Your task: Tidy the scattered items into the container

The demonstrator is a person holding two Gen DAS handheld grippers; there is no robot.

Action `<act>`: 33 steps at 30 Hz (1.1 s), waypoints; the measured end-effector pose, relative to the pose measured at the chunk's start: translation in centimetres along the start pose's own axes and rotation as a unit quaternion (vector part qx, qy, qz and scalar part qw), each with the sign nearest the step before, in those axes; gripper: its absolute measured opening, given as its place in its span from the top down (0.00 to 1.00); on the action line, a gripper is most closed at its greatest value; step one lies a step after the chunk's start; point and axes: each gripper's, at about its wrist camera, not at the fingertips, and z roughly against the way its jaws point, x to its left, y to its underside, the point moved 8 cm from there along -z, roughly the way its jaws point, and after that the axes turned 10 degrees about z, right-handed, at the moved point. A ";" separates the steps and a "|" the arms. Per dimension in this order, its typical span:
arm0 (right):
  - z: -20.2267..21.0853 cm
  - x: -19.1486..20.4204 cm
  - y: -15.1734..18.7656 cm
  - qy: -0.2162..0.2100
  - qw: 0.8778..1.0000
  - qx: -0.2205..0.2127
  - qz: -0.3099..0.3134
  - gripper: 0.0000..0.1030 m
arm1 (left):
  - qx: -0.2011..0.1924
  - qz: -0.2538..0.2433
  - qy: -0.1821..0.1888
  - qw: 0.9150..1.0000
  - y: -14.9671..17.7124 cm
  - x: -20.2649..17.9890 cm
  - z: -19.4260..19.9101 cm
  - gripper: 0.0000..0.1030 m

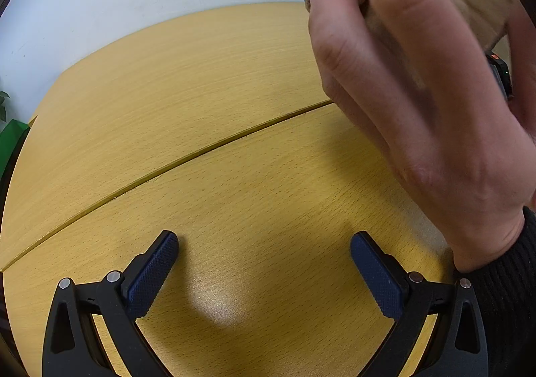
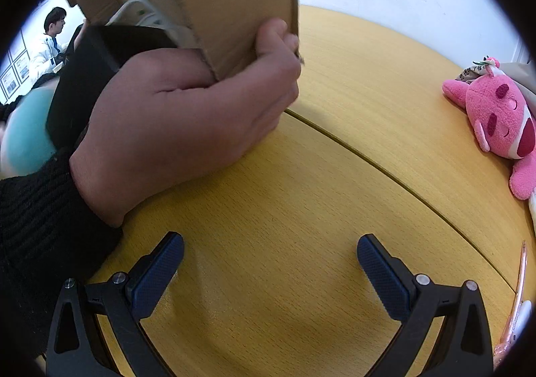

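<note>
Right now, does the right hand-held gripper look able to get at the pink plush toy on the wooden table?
Probably yes. The right hand-held gripper is open and empty, and bare yellow wooden table lies between it and the pink plush toy to its right. The bare hand holding the brown cardboard box is on the opposite side.

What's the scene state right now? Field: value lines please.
surface: yellow wooden table, seam across it
container: cardboard box, gripped by a bare hand, black sleeve
left gripper: open, empty, above bare table
right gripper: open, empty
items out: pink plush toy at right edge; pink pen at lower right
items in box: cannot tell
</note>
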 end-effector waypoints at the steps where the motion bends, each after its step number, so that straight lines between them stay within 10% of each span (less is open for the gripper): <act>1: 0.0 0.1 0.0 0.000 1.000 0.000 0.000 0.00 | 0.000 0.000 0.000 1.000 0.0 0.0 0.0 0.00; 33: 0.4 0.4 -0.1 -0.001 1.000 -0.001 0.000 0.00 | 0.000 0.000 0.000 1.000 0.2 0.1 0.2 0.00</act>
